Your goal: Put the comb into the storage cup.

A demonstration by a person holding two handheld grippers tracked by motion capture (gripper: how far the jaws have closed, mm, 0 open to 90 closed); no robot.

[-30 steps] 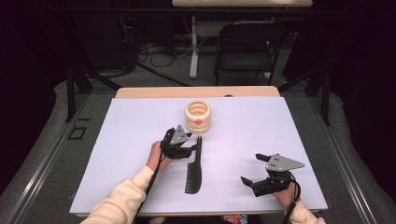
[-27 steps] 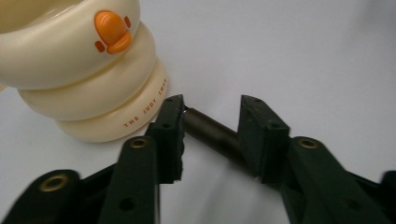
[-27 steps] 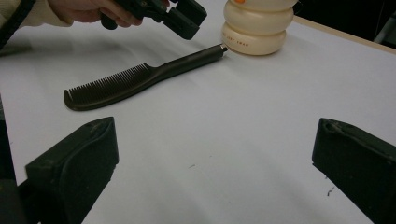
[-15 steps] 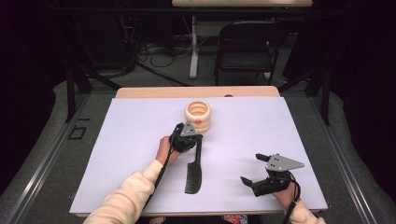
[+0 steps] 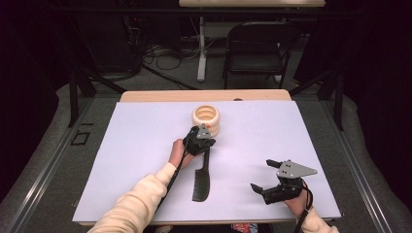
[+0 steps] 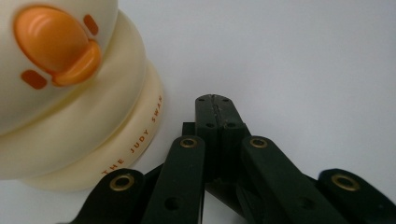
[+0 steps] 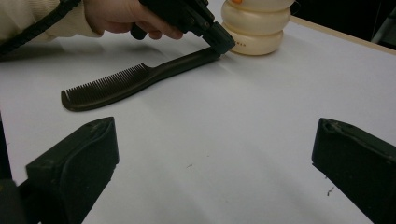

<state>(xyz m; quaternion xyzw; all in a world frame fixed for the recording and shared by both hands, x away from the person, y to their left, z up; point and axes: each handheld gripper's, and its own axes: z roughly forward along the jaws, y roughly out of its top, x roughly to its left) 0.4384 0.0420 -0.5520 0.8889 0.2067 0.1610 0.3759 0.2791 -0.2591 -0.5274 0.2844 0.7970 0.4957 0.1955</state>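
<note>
— Left gripper [image 5: 202, 137] has slid away from the near edge of the worktop [image 5: 145, 126] toward the cream ringed container [image 5: 206, 119], and its jaws have just been closing; they now stand pressed together at the tip of the black comb [image 5: 202, 175] handle.

— Does it have the comb?

— Hard to tell. In the right gripper view the closed tips [image 7: 223, 43] sit right on the handle end, but in the left gripper view I see the two jaws [image 6: 215, 122] meeting with nothing plainly showing between them. If it holds anything, it's a sliver.

— So a lift could go wrong.

— Yes. With such a thin bite at the very end, the long toothed part would hang down and could swing or slip out onto the worktop. The container is just beside the tips too, toward the far edge; a nudge forward would knock it.

— And the other one?

— Right gripper [image 5: 266, 175] hovers near the near right corner, jaws wide apart, holding nothing, well away from the comb.
</note>
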